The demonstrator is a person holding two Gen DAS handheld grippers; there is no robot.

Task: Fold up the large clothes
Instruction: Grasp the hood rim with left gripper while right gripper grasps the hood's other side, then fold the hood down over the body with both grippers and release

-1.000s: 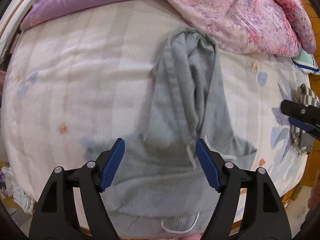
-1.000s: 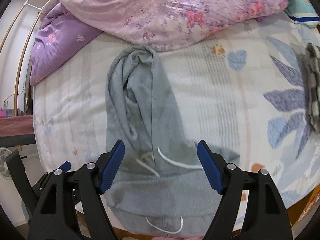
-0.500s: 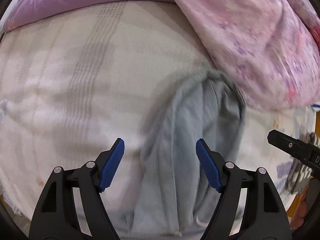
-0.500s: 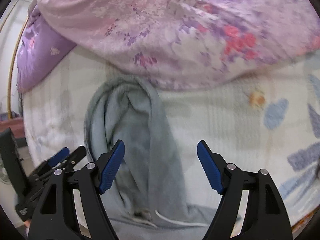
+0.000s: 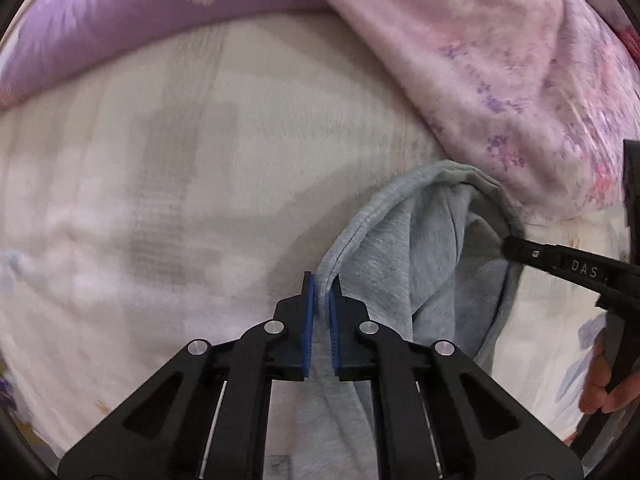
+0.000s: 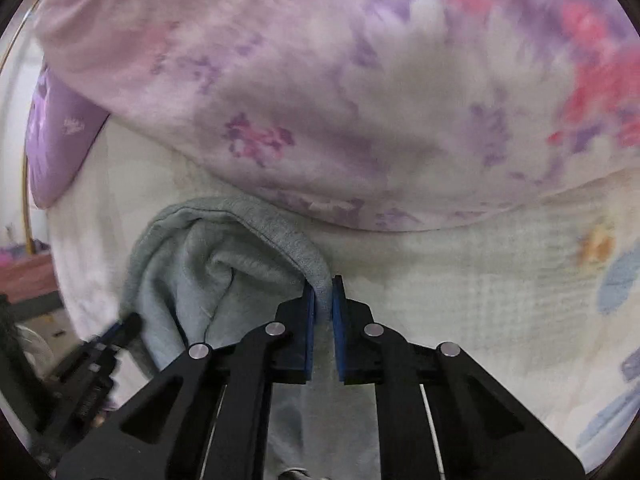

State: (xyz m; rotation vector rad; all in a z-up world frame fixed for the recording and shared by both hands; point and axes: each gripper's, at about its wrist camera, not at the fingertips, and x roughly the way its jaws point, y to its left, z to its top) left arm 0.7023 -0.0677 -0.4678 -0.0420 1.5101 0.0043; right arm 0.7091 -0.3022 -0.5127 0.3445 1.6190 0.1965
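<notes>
A grey hooded sweatshirt (image 5: 424,248) lies on the bed with its hood end towards the pillows. My left gripper (image 5: 322,292) is shut on the left rim of the hood. My right gripper (image 6: 323,292) is shut on the right rim of the same grey hood (image 6: 224,264). The right gripper also shows at the right edge of the left wrist view (image 5: 520,250), and the left gripper at the lower left of the right wrist view (image 6: 128,326). The lower body of the sweatshirt is hidden under the grippers.
A pink floral duvet (image 5: 500,60) is heaped just beyond the hood and also fills the top of the right wrist view (image 6: 340,80). A purple pillow (image 5: 140,28) lies at the far left. The white patterned bed sheet (image 5: 140,208) spreads to the left.
Both grippers moved forward up the sweatshirt to its hood end and went from wide open to shut on the hood rim, one on each side.
</notes>
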